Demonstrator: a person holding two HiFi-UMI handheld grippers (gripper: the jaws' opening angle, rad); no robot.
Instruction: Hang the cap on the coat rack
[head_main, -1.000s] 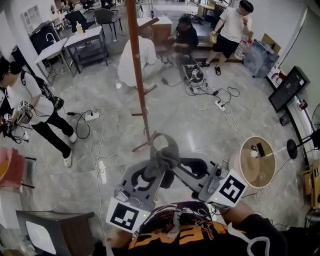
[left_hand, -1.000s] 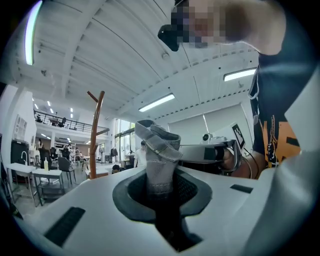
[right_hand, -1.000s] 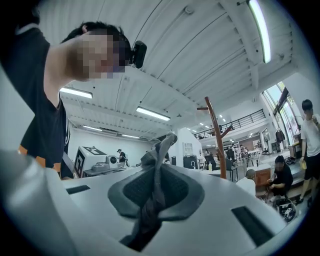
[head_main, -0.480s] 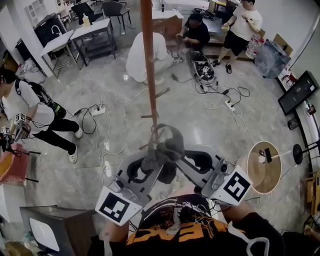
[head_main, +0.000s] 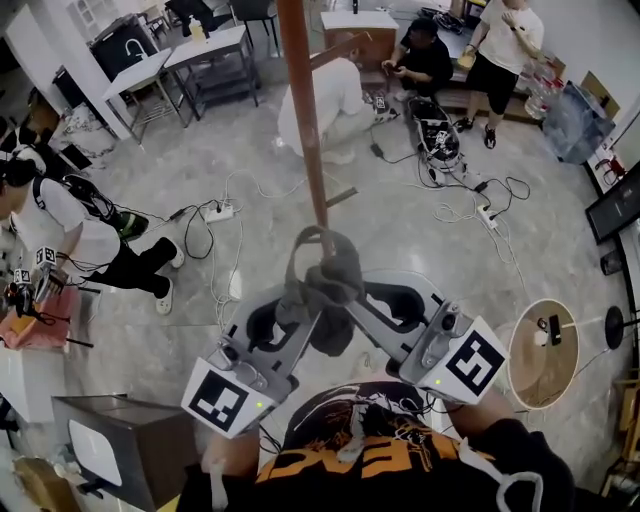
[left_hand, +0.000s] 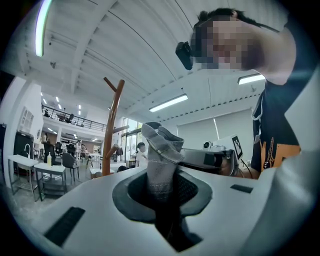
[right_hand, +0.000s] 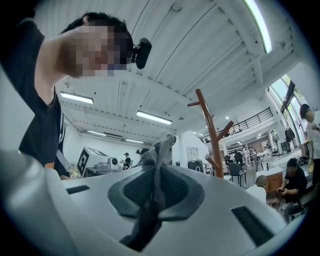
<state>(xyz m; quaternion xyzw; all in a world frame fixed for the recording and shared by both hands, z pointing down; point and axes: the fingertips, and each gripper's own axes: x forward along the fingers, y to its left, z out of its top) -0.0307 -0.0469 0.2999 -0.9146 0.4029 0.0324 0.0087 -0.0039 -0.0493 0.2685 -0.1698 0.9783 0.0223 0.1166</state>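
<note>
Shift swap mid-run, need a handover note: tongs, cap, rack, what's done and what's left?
Left tongs: shut on the grey cap, fabric pinched.
Right tongs: shut on the same cap from the other side.
Cap: held up between both, short of the coat rack.
Done: cap picked up.
To do: bring it to a peg, hook it on, release both.

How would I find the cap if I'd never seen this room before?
Find the tall brown coat rack standing on the shiny floor. Just below it in the head view, the left gripper and right gripper meet, each pinching one side of the cap. It is the only soft, crumpled grey thing there; the grippers are hard and white.
</note>
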